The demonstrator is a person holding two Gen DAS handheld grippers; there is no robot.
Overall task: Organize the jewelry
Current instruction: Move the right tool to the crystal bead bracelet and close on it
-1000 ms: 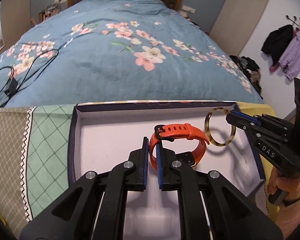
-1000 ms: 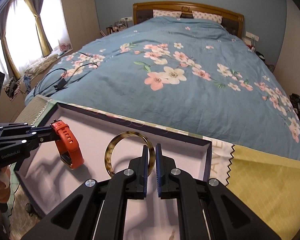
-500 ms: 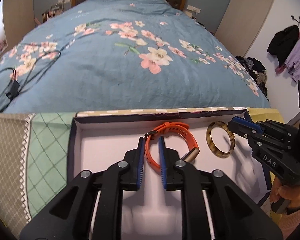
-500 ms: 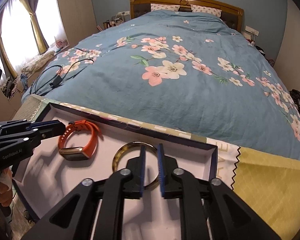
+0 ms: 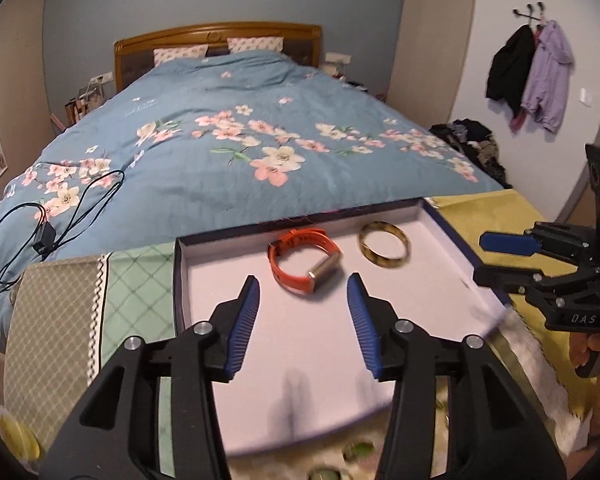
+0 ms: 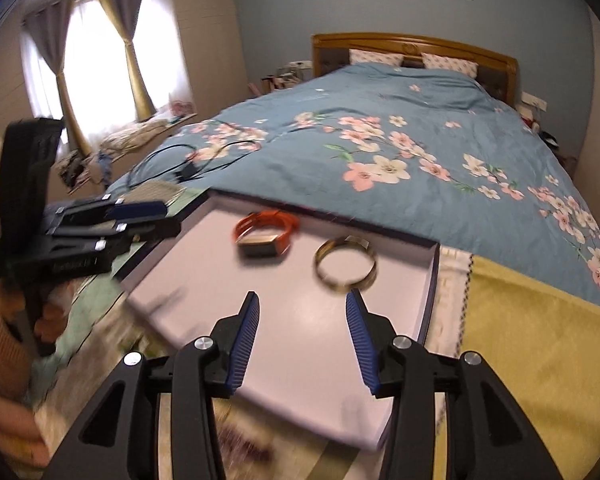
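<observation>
Both grippers have let go and pulled back since half a second ago: the left gripper (image 5: pixel 302 288), which was clamped on the watch (image 5: pixel 303 259), now has its fingers spread wide with nothing between them, and the right gripper (image 6: pixel 302 306) has likewise parted its fingers and released the bangle (image 6: pixel 346 265). Watch and bangle lie side by side, apart, on the pale floor of the shallow box (image 5: pixel 452 248), the watch just ahead of the left fingers, the bangle ahead of and near the right fingertips. Only the left view shows clothes (image 5: pixel 528 74) hanging on wall hooks and the right gripper from the side, off to the right of the box; only the right view shows the curtained window (image 6: pixel 96 68). A black cable (image 5: pixel 40 232) lies on the flowered bedspread (image 5: pixel 260 140) beyond.
</observation>
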